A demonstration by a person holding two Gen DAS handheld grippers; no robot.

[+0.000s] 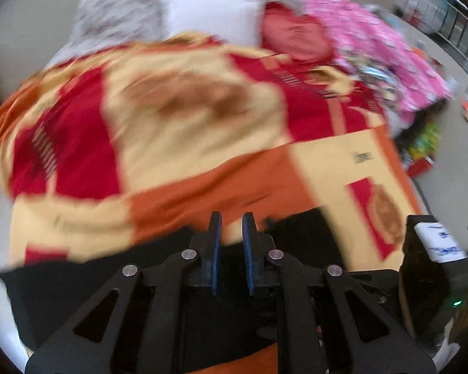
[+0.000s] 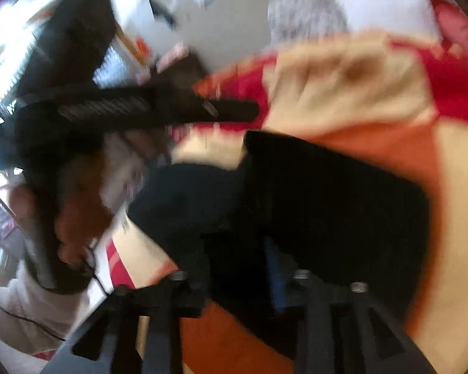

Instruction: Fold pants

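Note:
Black pants (image 1: 78,286) lie on a red, cream and orange blanket (image 1: 187,124) on a bed, close under both grippers. My left gripper (image 1: 232,227) is shut; only a thin slit shows between its blue pads, blanket colour shows at the tips, and I see no cloth pinched there. From the right wrist view the left gripper (image 2: 252,110) hovers just past the pants' (image 2: 327,193) far corner. My right gripper (image 2: 235,249) is low over the pants with its fingers apart and black cloth between them. Everything is motion-blurred.
A white pillow (image 1: 212,15), a red pillow (image 1: 296,37), a grey throw (image 1: 134,0) and a pink patterned cover (image 1: 374,46) crowd the bed's far end. A person's hand (image 2: 75,215) holds the left tool. Boxes and clutter (image 2: 134,31) stand beside the bed.

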